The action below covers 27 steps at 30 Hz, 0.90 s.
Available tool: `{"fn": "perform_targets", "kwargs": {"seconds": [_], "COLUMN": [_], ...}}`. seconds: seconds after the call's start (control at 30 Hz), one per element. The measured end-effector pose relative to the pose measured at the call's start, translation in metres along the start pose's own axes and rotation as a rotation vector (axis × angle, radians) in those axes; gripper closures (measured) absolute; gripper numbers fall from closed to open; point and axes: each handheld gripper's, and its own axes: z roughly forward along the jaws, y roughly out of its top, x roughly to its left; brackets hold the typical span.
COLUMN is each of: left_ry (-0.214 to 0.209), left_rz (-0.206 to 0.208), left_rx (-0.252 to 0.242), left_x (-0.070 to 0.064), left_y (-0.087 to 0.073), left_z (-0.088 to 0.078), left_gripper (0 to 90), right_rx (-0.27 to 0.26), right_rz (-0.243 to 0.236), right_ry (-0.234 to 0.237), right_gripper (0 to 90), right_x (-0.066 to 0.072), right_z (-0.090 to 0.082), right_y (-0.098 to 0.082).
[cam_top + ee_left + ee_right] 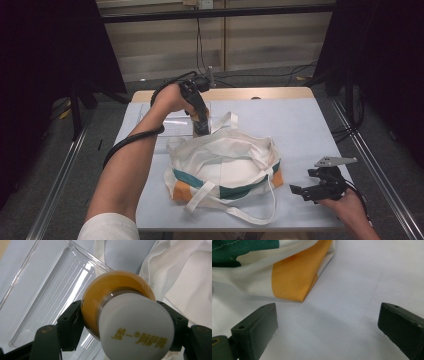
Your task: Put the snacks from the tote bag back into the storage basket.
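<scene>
- A pale blue table (305,125) stands in a dim room, dark curtains either side.
- The left gripper (201,125), at the far left, clamps an orange bottle (112,292) with a white cap (136,326).
- Beneath the bottle lies a clear plastic tray (45,290).
- The right gripper (312,190) rests at the near right, jaws wide apart, holding nothing.
- Between them, a white tote bag (225,167) with green and orange bands lies mid-table.

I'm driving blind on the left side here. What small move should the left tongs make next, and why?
Probably carry the bottle a little toward the bag opening. The left tongs are shut on it, above the clear tray, with the bag's rim just beside. The right tongs sit open near the bag's orange corner, holding nothing.
</scene>
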Motion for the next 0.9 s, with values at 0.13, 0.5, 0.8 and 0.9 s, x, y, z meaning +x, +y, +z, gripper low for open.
{"fn": "perform_targets", "kwargs": {"seconds": [0.13,0.5,0.8,0.9], "left_ry": [0.004,-0.001,0.002,0.002], "left_rz": [-0.005,-0.001,0.012,0.008], "left_rx": [-0.003,-0.005,0.006,0.005], "left_x": [0.000,0.000,0.000,-0.001], "left_y": [0.000,-0.001,-0.002,-0.002], "left_z": [0.003,0.007,0.012,0.013], "left_gripper": [30.6,30.6,30.6,30.6], "right_rx": [-0.001,-0.001,0.000,-0.001], "right_rz": [0.004,0.001,0.000,0.005], "right_ry": [0.000,0.001,0.001,0.001], "right_gripper": [2.4,2.4,2.4,2.4], "right_x": [0.000,0.000,0.001,0.001], "right_z": [0.000,-0.001,0.000,0.000], "right_y": [0.000,0.000,0.000,0.000]}}
